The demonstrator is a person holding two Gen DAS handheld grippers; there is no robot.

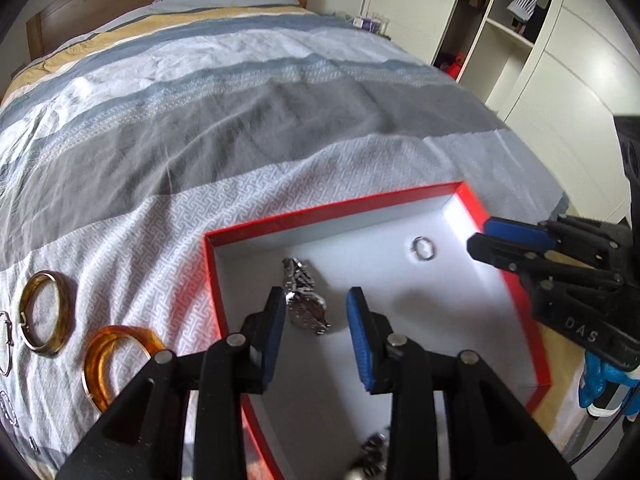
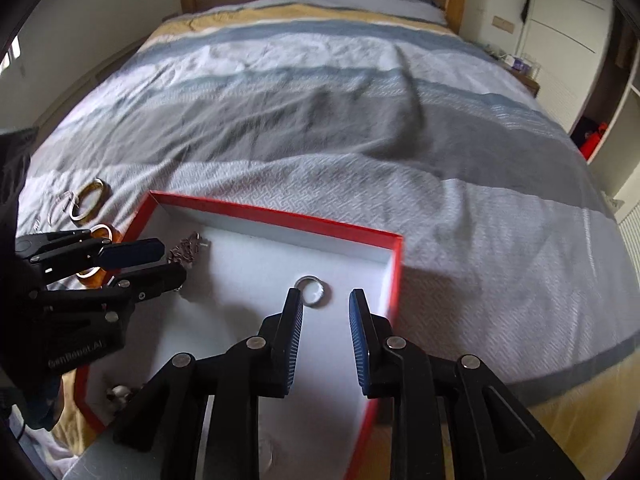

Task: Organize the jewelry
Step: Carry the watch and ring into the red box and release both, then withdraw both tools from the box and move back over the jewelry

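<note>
While both grippers hover over the red tray (image 1: 280, 222) on the bed (image 1: 240, 120), their jaws are parted and hold nothing. Just beyond the left gripper (image 1: 316, 336) lies a watch (image 1: 306, 300); the right gripper (image 2: 325, 336) hangs near a ring (image 2: 313, 290). Two amber bangles (image 1: 44, 314) (image 1: 116, 364) lie on the bedspread, left of the tray.

The red box (image 1: 472, 200) walls in my working room on every side, so I can enter only from above; inside, the watch (image 1: 306, 300) blocks the left and the ring (image 2: 313, 291) the far right, with white floor open between. Left of the box, bangles (image 1: 116, 360) crowd the bed (image 1: 240, 120), whose far stretch lies open.
</note>
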